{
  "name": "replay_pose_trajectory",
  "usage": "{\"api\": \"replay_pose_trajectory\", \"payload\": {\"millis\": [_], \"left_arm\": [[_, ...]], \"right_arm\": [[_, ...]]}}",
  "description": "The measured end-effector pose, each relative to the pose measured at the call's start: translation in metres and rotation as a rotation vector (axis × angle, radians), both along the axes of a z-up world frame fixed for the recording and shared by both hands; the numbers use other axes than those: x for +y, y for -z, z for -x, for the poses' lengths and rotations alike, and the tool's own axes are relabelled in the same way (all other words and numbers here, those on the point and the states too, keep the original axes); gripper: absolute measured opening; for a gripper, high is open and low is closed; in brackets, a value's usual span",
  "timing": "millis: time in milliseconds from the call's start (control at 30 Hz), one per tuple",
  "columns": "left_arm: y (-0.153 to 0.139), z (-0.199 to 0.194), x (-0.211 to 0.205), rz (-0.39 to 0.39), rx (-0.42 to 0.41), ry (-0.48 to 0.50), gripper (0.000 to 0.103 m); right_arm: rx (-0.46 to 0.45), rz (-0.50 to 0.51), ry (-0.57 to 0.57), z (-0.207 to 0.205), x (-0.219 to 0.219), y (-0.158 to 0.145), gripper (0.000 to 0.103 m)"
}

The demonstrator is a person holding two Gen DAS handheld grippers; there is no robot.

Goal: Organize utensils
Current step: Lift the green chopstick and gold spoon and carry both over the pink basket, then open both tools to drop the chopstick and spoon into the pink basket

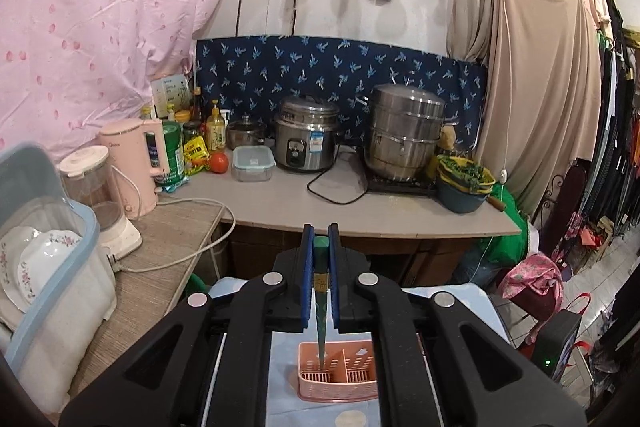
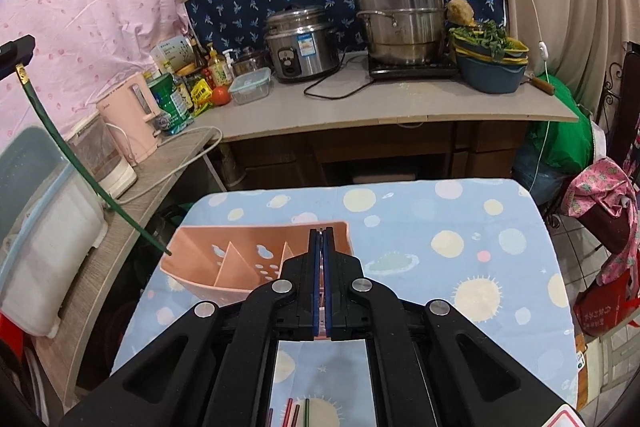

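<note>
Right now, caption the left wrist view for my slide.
Left tongs hold a green chopstick above the pink utensil caddy.

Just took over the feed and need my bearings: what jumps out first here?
The left tongs are shut on a green chopstick pointing down at the pink utensil basket, near its left compartment. The right tongs are closed above that basket on the blue dotted tablecloth. More sticks lie at the cloth's near edge.
</note>
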State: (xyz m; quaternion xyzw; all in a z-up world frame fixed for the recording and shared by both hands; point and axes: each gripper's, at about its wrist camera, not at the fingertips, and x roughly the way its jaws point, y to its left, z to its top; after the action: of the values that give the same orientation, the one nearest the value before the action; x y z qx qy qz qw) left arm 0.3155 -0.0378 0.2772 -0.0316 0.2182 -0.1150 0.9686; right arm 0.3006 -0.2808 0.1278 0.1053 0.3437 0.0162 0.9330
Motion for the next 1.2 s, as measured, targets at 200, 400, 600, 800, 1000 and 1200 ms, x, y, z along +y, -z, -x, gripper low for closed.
{"api": "replay_pose_trajectory", "payload": {"millis": [200, 400, 600, 800, 1000, 1200], "left_arm": [[0.04, -0.019, -0.001, -0.005, 0.077, 0.007, 0.007], [0.071, -0.03, 0.001, 0.008, 0.131, 0.009, 0.007], [0.083, -0.025, 0.001, 0.0, 0.134, 0.016, 0.007], [0.085, -0.017, 0.005, -0.003, 0.14, -0.004, 0.025], [0.087, -0.004, 0.014, 0.002, 0.149, -0.012, 0.027], [0.085, 0.019, 0.022, 0.002, 0.143, -0.015, 0.028]], "right_arm": [[0.035, 0.017, 0.001, -0.007, 0.003, 0.016, 0.002], [0.053, 0.039, -0.001, -0.012, 0.007, 0.023, 0.002], [0.042, 0.065, 0.012, -0.008, 0.011, 0.022, 0.016], [0.013, 0.103, 0.008, 0.004, 0.019, 0.013, 0.027], [-0.009, 0.116, -0.004, 0.019, 0.027, 0.003, 0.03], [-0.021, 0.125, -0.014, 0.041, 0.036, -0.005, 0.031]]}}
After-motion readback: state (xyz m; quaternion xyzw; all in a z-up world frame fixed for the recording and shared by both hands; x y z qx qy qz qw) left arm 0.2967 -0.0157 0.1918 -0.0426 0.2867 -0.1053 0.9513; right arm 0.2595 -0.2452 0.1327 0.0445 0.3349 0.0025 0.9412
